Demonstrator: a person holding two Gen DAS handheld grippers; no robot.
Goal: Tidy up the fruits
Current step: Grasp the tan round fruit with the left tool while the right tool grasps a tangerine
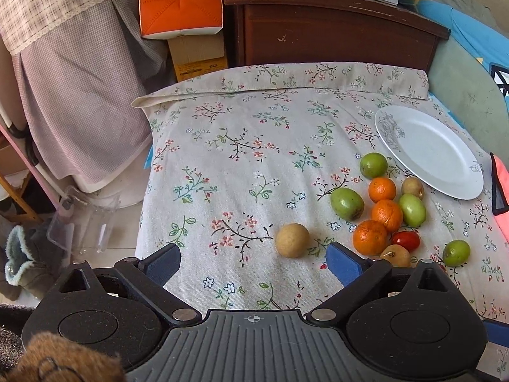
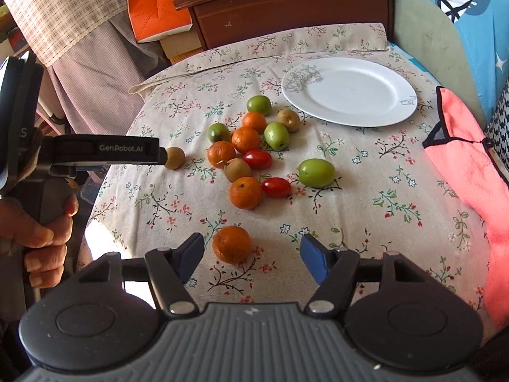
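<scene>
Several fruits lie on the floral tablecloth (image 1: 241, 146): small oranges, green jujubes, tan longans and red cherry tomatoes. A white plate (image 1: 429, 151) sits empty at the far right; it also shows in the right wrist view (image 2: 350, 90). My left gripper (image 1: 253, 262) is open, with a tan longan (image 1: 292, 240) just ahead between its fingers; that longan also shows in the right wrist view (image 2: 174, 158). My right gripper (image 2: 251, 254) is open, with an orange (image 2: 232, 243) lying between its fingers, nearer the left one. The main fruit cluster (image 2: 254, 146) lies near the plate.
A pink cloth (image 2: 467, 172) lies at the table's right edge. A dark wooden cabinet (image 1: 334, 28) and an orange carton (image 1: 179, 3) stand behind the table. The table's left edge drops to the floor, where a clear container (image 1: 82, 219) stands.
</scene>
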